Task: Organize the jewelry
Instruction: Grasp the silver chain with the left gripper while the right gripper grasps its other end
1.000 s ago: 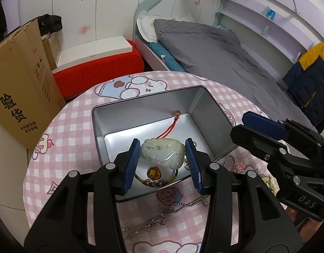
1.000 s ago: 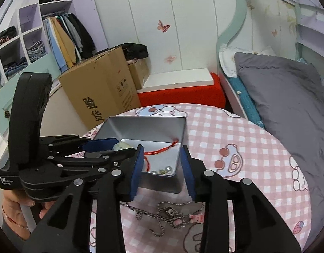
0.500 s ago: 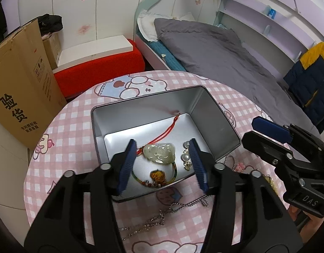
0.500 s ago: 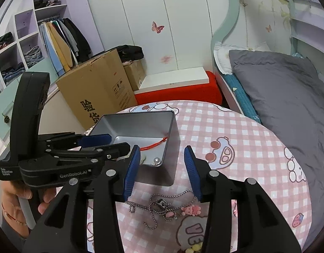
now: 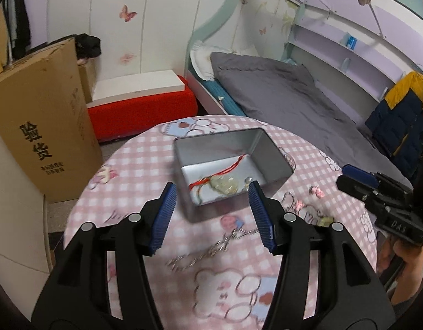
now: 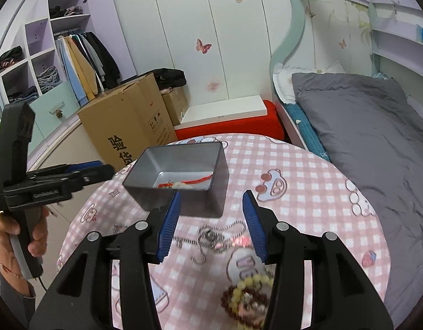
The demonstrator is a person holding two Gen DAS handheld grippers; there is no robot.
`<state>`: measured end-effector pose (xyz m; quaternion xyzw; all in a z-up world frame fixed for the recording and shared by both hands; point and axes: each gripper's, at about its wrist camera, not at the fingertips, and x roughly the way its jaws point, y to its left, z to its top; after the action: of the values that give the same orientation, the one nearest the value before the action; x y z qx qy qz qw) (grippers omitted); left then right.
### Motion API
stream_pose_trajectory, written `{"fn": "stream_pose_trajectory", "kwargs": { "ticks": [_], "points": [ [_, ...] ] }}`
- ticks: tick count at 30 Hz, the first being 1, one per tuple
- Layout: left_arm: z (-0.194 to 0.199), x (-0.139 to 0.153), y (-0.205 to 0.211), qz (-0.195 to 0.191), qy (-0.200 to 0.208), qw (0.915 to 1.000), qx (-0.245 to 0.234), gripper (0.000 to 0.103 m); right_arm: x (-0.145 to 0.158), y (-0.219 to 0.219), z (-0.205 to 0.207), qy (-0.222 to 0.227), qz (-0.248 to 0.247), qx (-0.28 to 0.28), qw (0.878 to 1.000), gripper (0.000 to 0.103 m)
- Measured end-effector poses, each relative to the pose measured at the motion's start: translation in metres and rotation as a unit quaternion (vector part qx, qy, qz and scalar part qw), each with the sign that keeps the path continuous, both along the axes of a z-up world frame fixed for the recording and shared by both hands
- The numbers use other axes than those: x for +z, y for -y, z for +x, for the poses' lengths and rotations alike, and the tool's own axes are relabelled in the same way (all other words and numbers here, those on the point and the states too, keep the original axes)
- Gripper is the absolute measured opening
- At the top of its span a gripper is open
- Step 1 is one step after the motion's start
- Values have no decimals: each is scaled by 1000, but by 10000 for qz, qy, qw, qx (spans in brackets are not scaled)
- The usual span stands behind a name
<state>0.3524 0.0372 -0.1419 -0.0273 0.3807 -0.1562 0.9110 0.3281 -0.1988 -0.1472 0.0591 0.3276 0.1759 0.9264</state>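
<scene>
**Left tool backs away from the tin, pendant left inside**

A second ago the left tool (image 5: 210, 214) had its blue pads on either side of the pale jade pendant (image 5: 223, 186) down in the tin; now it has pulled back and up, and the pendant lies on the tin's floor with its red cord (image 5: 230, 168) trailing toward the far wall. The left tool's jaws stand apart with nothing between them, and they hang above the table (image 5: 134, 170) on the near side of the metal tin (image 5: 269, 162).

The right tool (image 6: 210, 221) has also drawn back from the tin. Its jaws are opening and hold nothing; between them, in the right wrist view, a silver chain necklace (image 6: 211, 235) shows, lying on the pink checked cloth just in front of the tin's near wall. Nearer the camera than the chain, well away from the tin, sits a bead bracelet (image 6: 247, 297) of yellow and dark red beads, blurred in this view.

The tin stands open near the middle of the round table. Small pale items lie beside the pendant inside it, too blurred to name. In the right wrist view a hand (image 6: 24, 233) grips the left tool's handle, to the left of the tin.
</scene>
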Motion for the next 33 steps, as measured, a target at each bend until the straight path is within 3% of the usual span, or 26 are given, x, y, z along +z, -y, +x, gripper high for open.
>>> {"fn": "stream_pose_trajectory", "kwargs": {
  "ticks": [7, 19, 28, 31, 33],
  "points": [
    [-28, -25, -18, 178, -147, 9996, 147, 60, -11, 5, -26, -77, -82, -82, 9999, 47],
    [-27, -88, -8, 634, -725, 9953, 43, 64, -45, 6, -39, -457, -260, -134, 9985, 47],
    [-18, -96, -4, 939, -552, 9940, 73, 67, -51, -4, -28, -482, -438, 16, 9979, 48],
    [-19, -98, 0, 1060, -452, 9933, 19, 63, -54, -11, -22, -496, -540, 131, 9972, 48],
    [-19, -96, 1, 987, -419, 9942, -45, 46, -57, -19, -16, -506, -634, 222, 9965, 48]
  ]
}}
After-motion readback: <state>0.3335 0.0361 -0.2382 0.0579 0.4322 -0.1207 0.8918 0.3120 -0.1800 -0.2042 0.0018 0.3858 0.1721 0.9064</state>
